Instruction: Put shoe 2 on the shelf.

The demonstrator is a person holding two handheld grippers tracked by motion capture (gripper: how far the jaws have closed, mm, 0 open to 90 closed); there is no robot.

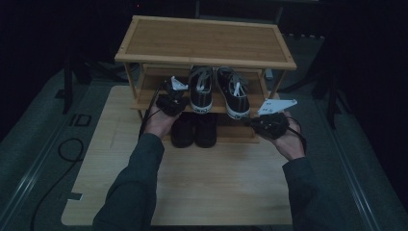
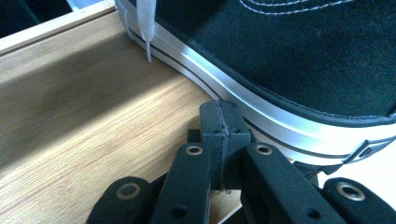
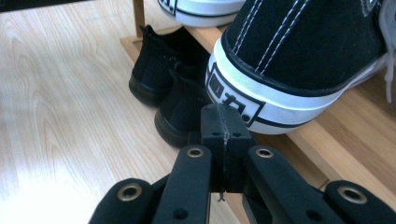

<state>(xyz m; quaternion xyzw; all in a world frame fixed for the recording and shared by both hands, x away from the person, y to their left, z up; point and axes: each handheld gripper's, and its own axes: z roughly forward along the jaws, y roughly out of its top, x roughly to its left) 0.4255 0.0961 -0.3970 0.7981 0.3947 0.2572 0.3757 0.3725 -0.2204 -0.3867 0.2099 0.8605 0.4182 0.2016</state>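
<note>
Setting: a light wooden desk (image 1: 192, 192) seen from above in dim light, with a small bamboo shoe rack (image 1: 207, 41) standing at its far edge.
Rack: a flat top board, a middle shelf (image 2: 93, 116) and a low bottom level.
Sneakers: two black canvas sneakers with white soles sit side by side on the middle shelf, heels toward the person; the left sneaker (image 1: 201, 89) and the right sneaker (image 1: 233, 94) lie close together, laces loose.
Black shoes: a pair of plain black shoes (image 1: 195, 130) stands on the bottom level, just below the sneakers.
Left claw: the left claw (image 1: 173, 98) is held over the middle shelf, just beside the left sneaker; in the left gripper view its jaws are pressed together with nothing between them, tips (image 2: 222, 123) at the white sole band of the left sneaker (image 2: 289, 60).
Right claw: the right claw (image 1: 269, 120) hovers in front of the rack's right end; in the right gripper view its jaws are also clenched and empty, tips (image 3: 222, 123) just before the heel of the right sneaker (image 3: 299, 51), with the black shoes (image 3: 173, 93) lower left.
Arms: both forearms wear dark sleeves and come in from the near edge.
</note>
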